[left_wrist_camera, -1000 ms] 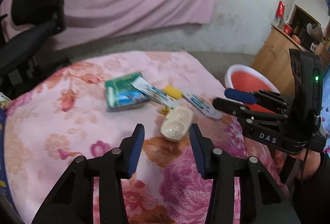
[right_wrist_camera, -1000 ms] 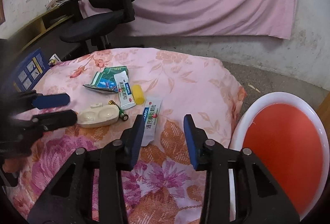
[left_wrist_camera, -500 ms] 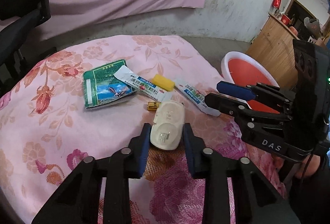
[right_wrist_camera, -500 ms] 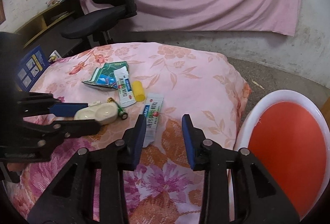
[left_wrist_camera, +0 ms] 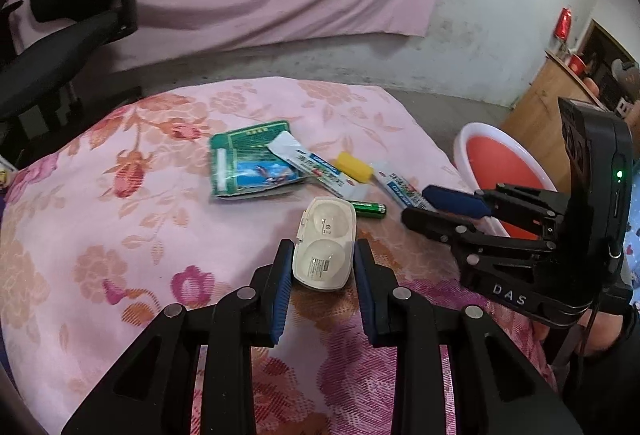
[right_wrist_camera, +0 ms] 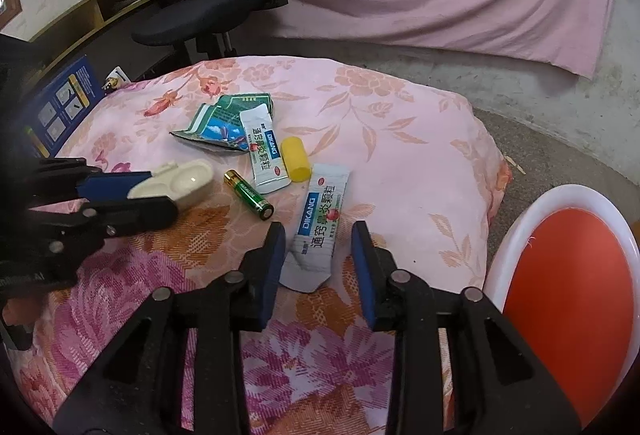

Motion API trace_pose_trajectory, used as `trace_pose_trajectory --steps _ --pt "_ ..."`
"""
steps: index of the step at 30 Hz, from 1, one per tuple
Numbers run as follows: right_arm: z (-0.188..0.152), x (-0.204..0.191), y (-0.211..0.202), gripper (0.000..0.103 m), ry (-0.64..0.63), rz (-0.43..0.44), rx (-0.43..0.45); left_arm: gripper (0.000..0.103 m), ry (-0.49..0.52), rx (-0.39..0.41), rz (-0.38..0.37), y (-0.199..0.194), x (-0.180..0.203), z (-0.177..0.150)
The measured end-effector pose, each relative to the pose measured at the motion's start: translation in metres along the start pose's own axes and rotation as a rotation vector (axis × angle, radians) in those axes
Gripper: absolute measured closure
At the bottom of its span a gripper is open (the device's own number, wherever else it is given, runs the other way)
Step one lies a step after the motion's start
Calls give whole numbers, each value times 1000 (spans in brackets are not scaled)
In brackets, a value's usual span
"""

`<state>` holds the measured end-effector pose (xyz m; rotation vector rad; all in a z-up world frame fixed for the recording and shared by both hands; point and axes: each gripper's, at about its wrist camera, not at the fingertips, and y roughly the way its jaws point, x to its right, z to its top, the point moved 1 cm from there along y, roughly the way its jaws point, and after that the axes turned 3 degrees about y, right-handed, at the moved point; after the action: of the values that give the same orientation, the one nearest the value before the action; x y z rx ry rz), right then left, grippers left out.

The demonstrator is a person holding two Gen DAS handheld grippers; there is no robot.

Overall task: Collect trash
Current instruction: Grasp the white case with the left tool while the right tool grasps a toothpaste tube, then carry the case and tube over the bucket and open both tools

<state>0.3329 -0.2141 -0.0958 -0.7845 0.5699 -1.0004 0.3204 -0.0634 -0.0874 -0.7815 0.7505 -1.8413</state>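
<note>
On the pink floral cloth (left_wrist_camera: 120,219) lie a green packet (left_wrist_camera: 252,163), a white sachet (left_wrist_camera: 312,167), a yellow cap (left_wrist_camera: 354,167) and a green battery (left_wrist_camera: 368,209). My left gripper (left_wrist_camera: 322,267) is shut on a cream plastic case (left_wrist_camera: 324,247), with a pad against each side. The right wrist view shows that case (right_wrist_camera: 180,183) tilted in the grip. My right gripper (right_wrist_camera: 318,251) straddles the near end of a second sachet (right_wrist_camera: 320,227). Its jaws are closing, and a gap still shows at the right pad.
A red basin with a white rim (right_wrist_camera: 516,235) stands on the floor right of the table. A black office chair (right_wrist_camera: 224,3) is behind, in front of a pink curtain. A wooden cabinet (left_wrist_camera: 540,107) is at the far right. The cloth drops off at its far edge.
My left gripper came forward and closed on the cream case, which has shifted and uncovered the battery. The right gripper lowered over the sachet and its jaws narrowed.
</note>
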Motion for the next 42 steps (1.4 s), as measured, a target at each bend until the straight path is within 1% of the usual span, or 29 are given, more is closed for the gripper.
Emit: trace_pose_trajectory --steps 1,3,6,9,12,13,14,15,17,19,22,25,30,34,37,40,42 --pt "0 0 0 58 2 -3 -1 78 0 9 11 -2 2 1" --pt "0 1 -2 59 6 -1 3 78 5 37 26 -9 4 0" --pt "-3 2 -8 60 14 3 26 78 20 101 55 -21 11 -2" --pt "-6 3 -27 60 26 5 105 78 31 197 72 -38 22 -3" --pt "-9 8 -58 60 44 9 244 78 40 293 81 -52 34 -1" --pt "-11 10 -73 60 53 5 314 78 42 328 77 -58 40 1" --pt "-12 11 -84 60 57 3 362 78 46 357 73 -62 45 3" --pt "-15 14 -100 60 65 -6 435 78 52 394 68 -68 52 5" --pt "-19 18 -121 60 73 -26 531 78 68 458 61 -79 64 10" --pt "-26 23 -145 60 83 -63 644 78 102 530 56 -90 81 15" --pt "-37 33 -170 60 109 -127 747 78 175 619 56 -105 108 19" --pt "-49 45 -189 60 143 -178 806 78 246 679 37 -114 135 19" --pt "-68 66 -211 59 199 -250 856 78 343 719 -10 -115 175 18" --pt "-83 88 -221 59 256 -290 848 78 401 699 -50 -104 204 20" --pt "-93 104 -221 59 303 -307 807 78 404 651 -72 -86 222 22" --pt "-99 118 -215 59 347 -309 742 78 358 567 -104 -61 232 29" --pt "-101 128 -207 59 381 -306 689 78 333 524 -117 -50 235 34"
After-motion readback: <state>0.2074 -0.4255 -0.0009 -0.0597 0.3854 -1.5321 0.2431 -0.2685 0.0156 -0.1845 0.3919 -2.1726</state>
